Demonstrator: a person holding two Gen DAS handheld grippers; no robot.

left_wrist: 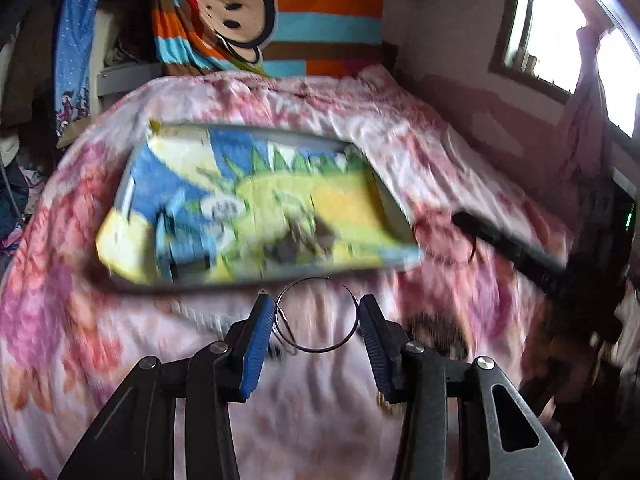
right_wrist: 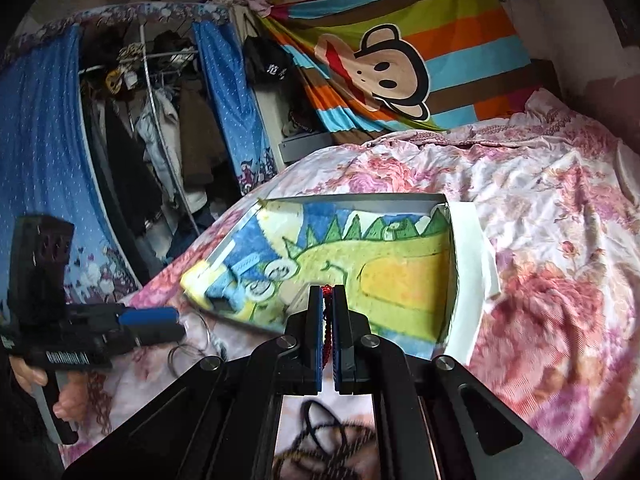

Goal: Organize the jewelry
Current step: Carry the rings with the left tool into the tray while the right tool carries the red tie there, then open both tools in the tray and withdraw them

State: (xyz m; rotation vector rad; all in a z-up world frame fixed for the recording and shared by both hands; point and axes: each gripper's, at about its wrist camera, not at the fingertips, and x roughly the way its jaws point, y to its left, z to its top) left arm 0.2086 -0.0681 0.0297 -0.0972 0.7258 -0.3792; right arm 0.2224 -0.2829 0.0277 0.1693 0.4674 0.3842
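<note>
Gripped a thin wire hoop (left_wrist: 317, 314) in half-parted left gripper (left_wrist: 317, 312) jaws above the bed (left_wrist: 420, 152), pinched a red cord (right_wrist: 328, 320) in closed right gripper (right_wrist: 328, 300) jaws near the dinosaur tray (right_wrist: 400, 200); risked slipping or snagging.

Two grippers: left gripper (left_wrist: 316, 312), right gripper (right_wrist: 329, 292).
One thin wire hoop (left_wrist: 316, 314) between the left pads.
One red cord (right_wrist: 328, 320) between the right pads.
One shallow box (right_wrist: 400, 199) on the bed, one cartoon-print cloth (right_wrist: 380, 264) inside it.
One white card (right_wrist: 476, 248) beside the box.
One floral bedspread (right_wrist: 540, 200).
One striped monkey-print sheet (right_wrist: 400, 68) hanging behind the bed.
Two blue dotted curtains (right_wrist: 36, 140) on one clothes rack.
One window (left_wrist: 532, 20).
Dark loops (right_wrist: 320, 428) on the bedspread under the right gripper: count unclear, blurred.
</note>
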